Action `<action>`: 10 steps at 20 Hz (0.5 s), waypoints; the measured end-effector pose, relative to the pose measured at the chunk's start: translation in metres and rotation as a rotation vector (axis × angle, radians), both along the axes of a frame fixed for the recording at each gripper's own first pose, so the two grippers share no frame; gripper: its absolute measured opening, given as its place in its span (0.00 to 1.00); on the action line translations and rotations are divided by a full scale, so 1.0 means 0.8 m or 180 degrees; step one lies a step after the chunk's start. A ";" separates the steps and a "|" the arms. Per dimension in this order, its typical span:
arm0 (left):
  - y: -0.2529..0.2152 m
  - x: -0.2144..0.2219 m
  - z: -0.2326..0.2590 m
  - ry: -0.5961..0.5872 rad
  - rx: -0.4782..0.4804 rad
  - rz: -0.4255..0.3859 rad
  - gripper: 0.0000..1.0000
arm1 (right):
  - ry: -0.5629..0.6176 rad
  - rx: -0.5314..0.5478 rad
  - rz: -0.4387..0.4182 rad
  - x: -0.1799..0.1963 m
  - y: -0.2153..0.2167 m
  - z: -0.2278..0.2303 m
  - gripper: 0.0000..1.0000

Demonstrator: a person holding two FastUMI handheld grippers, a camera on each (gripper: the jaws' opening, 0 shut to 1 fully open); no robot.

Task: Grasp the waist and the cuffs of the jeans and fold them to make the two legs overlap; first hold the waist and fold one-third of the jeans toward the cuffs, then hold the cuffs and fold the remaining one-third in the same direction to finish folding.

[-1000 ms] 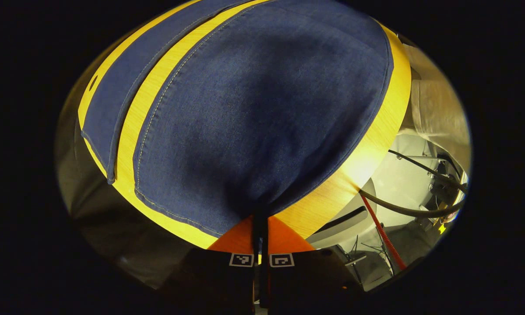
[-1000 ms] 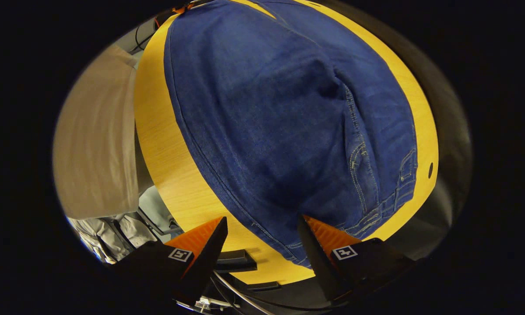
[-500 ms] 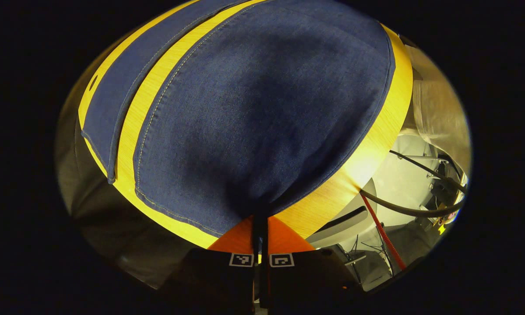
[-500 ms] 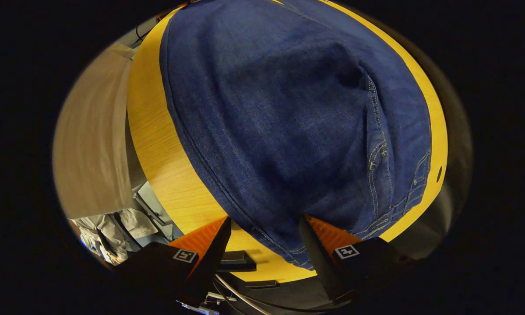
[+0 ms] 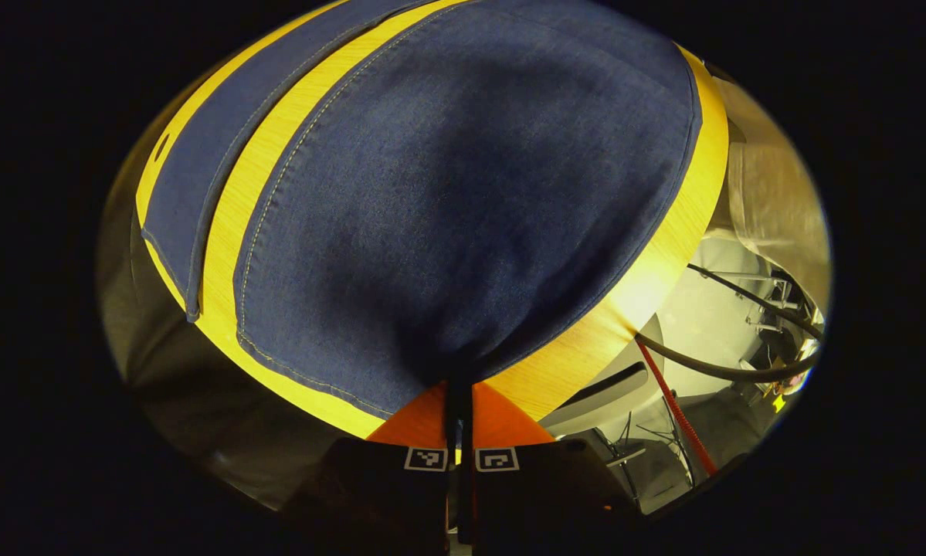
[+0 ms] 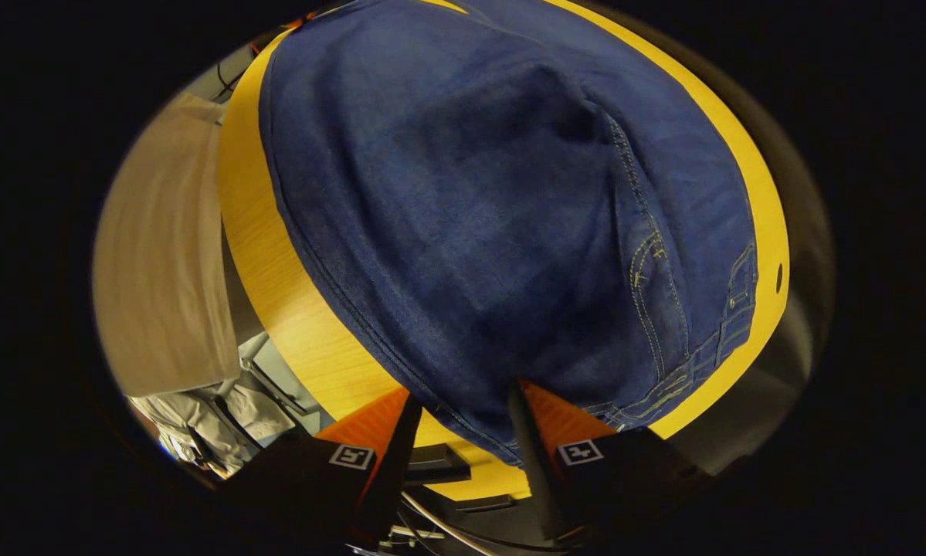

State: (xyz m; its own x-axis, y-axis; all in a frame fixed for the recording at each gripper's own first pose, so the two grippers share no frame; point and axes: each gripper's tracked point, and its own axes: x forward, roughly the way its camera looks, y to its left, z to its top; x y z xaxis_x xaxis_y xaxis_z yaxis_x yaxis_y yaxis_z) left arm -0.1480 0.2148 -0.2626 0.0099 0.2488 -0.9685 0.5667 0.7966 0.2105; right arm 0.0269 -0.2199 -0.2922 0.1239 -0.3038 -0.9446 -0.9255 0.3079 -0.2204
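Lying spread over the yellow surface (image 5: 648, 278) — jeans (image 5: 447, 201), with the left claw (image 5: 459, 401) pressed together, pinching a cuff corner near the edge, and the right claw (image 6: 463, 409) parted, straddling the waist hem (image 6: 501, 440).

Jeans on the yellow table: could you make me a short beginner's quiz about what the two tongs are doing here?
1. True or false: the left tongs are shut on the jeans.
2. Are the right tongs open or shut?
3. The jeans lie on: A) the wooden table; B) the floor; C) a chair.

Key: 1 true, the fingers press together on the hem. 2 open, with a gap between the fingers at the waist end of the jeans. 3 A.
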 end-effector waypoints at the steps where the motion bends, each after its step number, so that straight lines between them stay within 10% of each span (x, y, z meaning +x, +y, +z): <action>1: 0.001 0.000 0.000 -0.0007 -0.0003 -0.0006 0.00 | -0.0034 0.0019 -0.0031 0.001 0.005 0.004 0.63; 5: 0.001 0.000 -0.001 -0.0058 -0.0012 -0.0012 0.00 | -0.0227 0.0147 -0.0153 0.018 0.010 0.004 0.17; 10: 0.001 0.001 -0.004 -0.0359 -0.0088 0.0132 0.00 | -0.0656 0.0308 -0.0469 0.022 0.005 0.009 0.05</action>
State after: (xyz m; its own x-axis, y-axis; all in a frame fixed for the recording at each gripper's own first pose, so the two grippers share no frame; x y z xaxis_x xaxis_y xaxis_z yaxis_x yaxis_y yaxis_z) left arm -0.1469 0.2154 -0.2657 0.1094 0.2244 -0.9683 0.5072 0.8252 0.2486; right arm 0.0444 -0.2160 -0.2846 0.2777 -0.2424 -0.9296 -0.8078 0.4647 -0.3625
